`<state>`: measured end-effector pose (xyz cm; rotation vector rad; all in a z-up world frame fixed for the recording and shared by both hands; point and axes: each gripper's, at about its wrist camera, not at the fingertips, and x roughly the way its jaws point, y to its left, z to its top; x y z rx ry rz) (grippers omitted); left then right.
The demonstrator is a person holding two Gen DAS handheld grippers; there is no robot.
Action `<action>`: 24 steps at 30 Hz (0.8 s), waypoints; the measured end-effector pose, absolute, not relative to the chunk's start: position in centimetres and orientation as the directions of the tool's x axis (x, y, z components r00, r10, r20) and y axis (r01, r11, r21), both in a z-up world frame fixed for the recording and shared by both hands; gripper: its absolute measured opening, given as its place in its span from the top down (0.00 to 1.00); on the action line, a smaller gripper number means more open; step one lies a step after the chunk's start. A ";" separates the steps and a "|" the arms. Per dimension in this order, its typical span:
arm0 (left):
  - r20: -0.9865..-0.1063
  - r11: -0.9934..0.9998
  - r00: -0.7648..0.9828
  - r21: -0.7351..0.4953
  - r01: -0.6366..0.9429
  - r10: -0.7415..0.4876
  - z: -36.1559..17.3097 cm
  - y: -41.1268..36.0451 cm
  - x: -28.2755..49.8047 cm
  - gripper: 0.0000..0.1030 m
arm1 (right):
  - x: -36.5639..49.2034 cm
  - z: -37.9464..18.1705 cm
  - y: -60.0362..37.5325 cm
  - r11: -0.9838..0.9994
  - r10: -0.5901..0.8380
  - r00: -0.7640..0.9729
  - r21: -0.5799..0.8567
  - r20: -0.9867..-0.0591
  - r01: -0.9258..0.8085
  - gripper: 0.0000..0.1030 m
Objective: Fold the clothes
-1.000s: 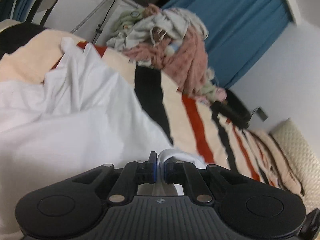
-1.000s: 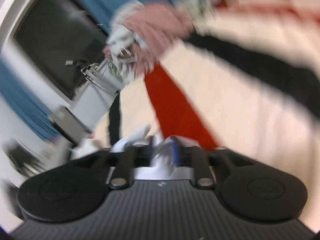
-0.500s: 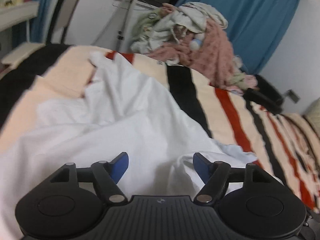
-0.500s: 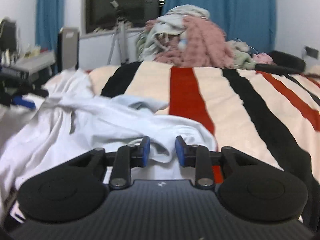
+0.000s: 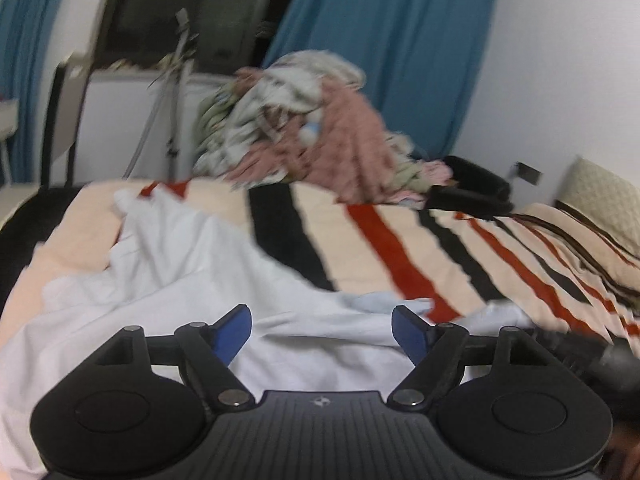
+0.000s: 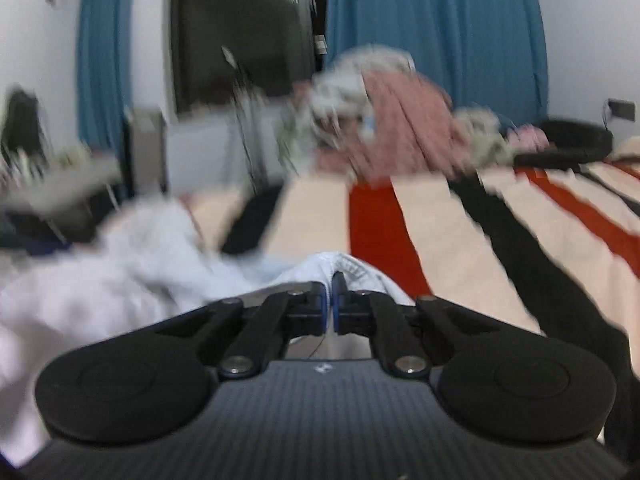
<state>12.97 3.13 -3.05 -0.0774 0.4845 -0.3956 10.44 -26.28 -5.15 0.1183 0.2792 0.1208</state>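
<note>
One crumpled white garment (image 5: 192, 280), lengthwise toward curtains (image 5: 384, 40)

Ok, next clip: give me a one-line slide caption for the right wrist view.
Right gripper with jaws shut on the white garment, lying crumpled on the striped blanket.

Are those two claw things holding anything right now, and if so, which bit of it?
The right gripper is pinched shut on a bunched fold at the edge of the white shirt. The left gripper is open, holding nothing.
</note>
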 end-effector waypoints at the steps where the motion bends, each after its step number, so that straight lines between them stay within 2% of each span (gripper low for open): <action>1: -0.418 0.916 0.817 -0.137 0.376 -0.398 -2.9 2.3 12.2 0.26 | 9.6 -4.1 -26.4 0.982 0.151 0.961 0.148 -0.231 -0.119 0.95; 8: -0.346 0.857 0.819 0.074 0.511 -0.458 -3.6 -4.7 7.9 0.23 | 5.9 -0.9 -27.9 0.938 0.243 0.958 0.288 -0.150 -0.193 0.95; 10: -0.324 0.862 0.841 0.125 0.491 -0.432 -4.2 -6.5 7.3 0.21 | 5.1 -0.5 -28.0 0.932 0.259 0.956 0.293 -0.137 -0.211 0.95; 13: -0.292 0.906 0.900 0.178 0.385 -0.325 -5.1 -8.1 7.4 0.21 | 4.8 -0.3 -27.8 0.934 0.262 0.956 0.284 -0.131 -0.217 0.95; 19: -0.260 0.984 0.965 0.160 0.082 -0.038 -5.5 -6.0 9.1 0.21 | 4.6 -0.4 -27.8 0.947 0.227 0.966 0.262 -0.124 -0.189 0.95; 24: -0.324 0.998 0.944 0.016 -0.066 0.067 -4.8 -1.6 9.6 0.21 | 4.6 -0.6 -27.9 0.958 0.189 0.975 0.242 -0.118 -0.156 0.95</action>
